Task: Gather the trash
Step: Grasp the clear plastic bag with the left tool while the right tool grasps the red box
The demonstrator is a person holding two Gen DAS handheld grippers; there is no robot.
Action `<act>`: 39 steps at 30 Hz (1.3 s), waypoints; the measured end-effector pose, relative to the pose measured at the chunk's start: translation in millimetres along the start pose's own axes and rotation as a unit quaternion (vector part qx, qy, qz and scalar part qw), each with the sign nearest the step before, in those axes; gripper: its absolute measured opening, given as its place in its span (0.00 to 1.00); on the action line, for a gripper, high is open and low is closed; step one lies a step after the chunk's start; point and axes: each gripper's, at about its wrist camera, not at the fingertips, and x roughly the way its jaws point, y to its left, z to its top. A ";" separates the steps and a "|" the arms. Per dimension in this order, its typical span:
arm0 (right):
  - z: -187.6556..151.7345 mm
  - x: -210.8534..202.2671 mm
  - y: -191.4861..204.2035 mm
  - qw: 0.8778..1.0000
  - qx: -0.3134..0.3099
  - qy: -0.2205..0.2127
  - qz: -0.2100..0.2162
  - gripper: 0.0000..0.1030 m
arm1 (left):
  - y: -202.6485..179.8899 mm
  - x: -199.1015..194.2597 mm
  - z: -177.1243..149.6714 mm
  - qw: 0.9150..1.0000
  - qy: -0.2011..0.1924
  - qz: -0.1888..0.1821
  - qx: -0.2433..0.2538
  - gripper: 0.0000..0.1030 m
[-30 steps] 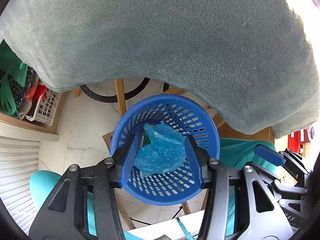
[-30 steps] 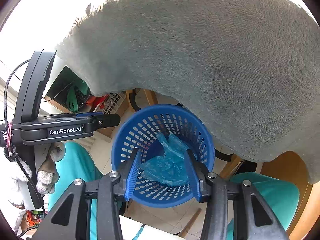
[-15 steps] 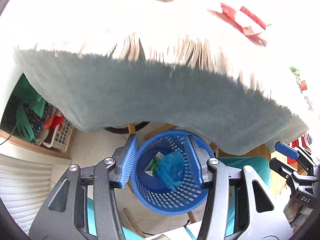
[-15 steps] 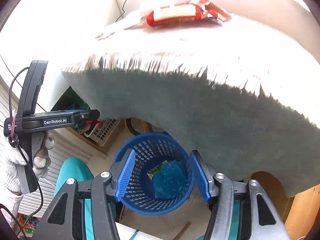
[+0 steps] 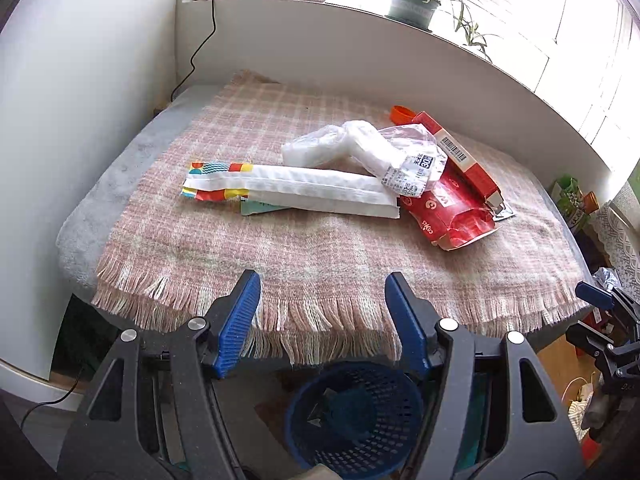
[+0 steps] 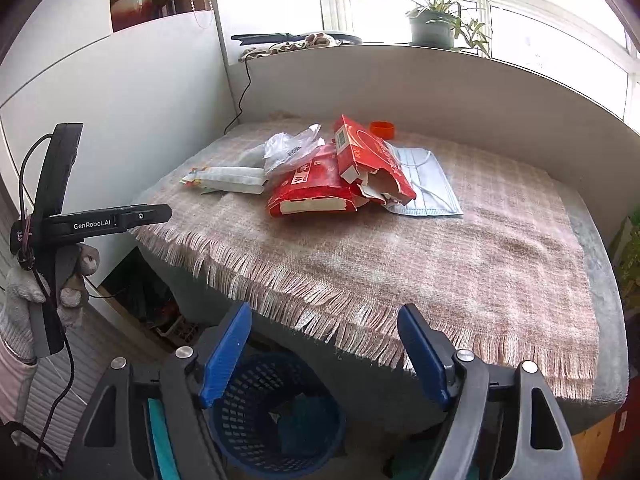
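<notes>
Both grippers are empty and hover at the near edge of the table. The left gripper (image 5: 320,316) has just been opening, nothing between its jaws; the right gripper (image 6: 324,352) likewise, now spread wider.

Blue basket (image 5: 356,420) sits on the floor below and just behind both sets of fingertips; a blue plastic bag (image 6: 296,424) and some scraps already lie inside, so part of the collecting looks done.

Left to collect, all ahead on the pink fringed cloth (image 5: 320,256):
- long white wrapper (image 5: 296,188)
- clear plastic bag (image 5: 360,148)
- torn red carton (image 6: 344,180)
- face mask (image 6: 430,188)
- orange cap (image 6: 382,129)

Judged well under halfway.
</notes>
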 end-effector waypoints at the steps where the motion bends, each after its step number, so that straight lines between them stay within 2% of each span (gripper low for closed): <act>1: 4.8 0.1 -0.6 1.000 0.001 -0.005 -0.004 0.87 | -0.8 3.0 6.4 1.000 -0.001 0.000 0.002 0.65; 7: 49.1 17.8 -15.2 0.999 -0.004 -0.013 -0.031 0.93 | -6.3 35.3 38.9 1.000 0.007 -0.001 0.021 0.65; 13: 92.0 48.9 -34.5 1.000 0.015 0.002 -0.025 0.93 | -10.7 65.0 66.9 0.999 0.022 0.000 0.030 0.65; 19: 119.3 80.0 -35.4 1.000 0.015 0.017 -0.016 0.93 | -7.2 87.7 89.7 0.999 0.037 0.002 0.030 0.65; 29: 139.4 130.1 -21.5 0.998 -0.018 0.053 -0.026 0.93 | -14.0 118.4 104.7 0.996 0.062 0.011 0.063 0.65; 33: 142.3 147.8 -27.1 0.997 -0.013 0.071 -0.037 0.93 | -14.5 135.3 104.4 0.994 0.081 0.033 0.071 0.65; 39: 145.0 164.4 -33.3 0.996 0.004 0.089 -0.022 0.93 | -9.2 160.2 105.5 0.991 0.098 0.049 0.075 0.64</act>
